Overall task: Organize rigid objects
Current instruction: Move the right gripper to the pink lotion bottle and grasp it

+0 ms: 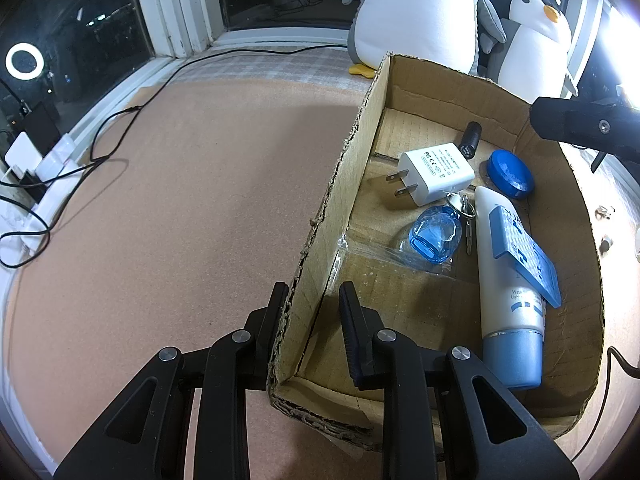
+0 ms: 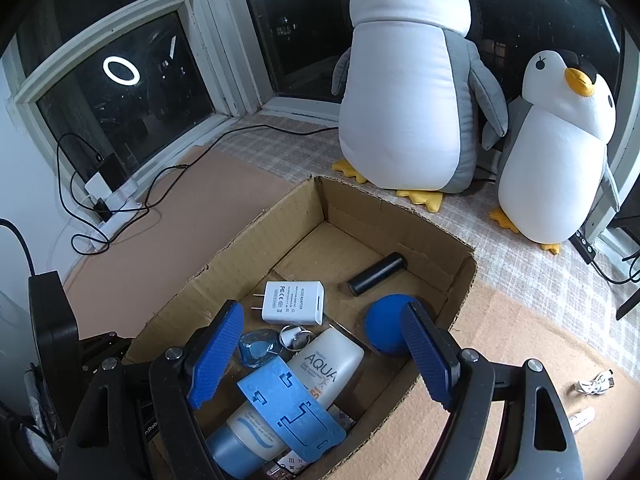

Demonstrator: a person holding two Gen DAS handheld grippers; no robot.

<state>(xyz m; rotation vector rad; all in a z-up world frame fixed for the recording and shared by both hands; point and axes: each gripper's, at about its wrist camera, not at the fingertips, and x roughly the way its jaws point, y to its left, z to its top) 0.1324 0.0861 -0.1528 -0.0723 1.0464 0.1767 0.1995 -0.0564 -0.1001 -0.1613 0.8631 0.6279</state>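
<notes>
Now the left gripper (image 1: 312,300) straddles the cardboard box (image 1: 344,160) wall, narrowly parted, right gripper (image 2: 320,352) wide and empty above the blue slotted plate (image 2: 290,408) lying on the AQUA tube (image 2: 320,376) inside; steady the box, descend squarely.

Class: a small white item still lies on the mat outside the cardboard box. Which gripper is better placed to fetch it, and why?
Right. The right gripper is open and free, and the white item lies on its side. The left gripper straddles the box wall.
</notes>
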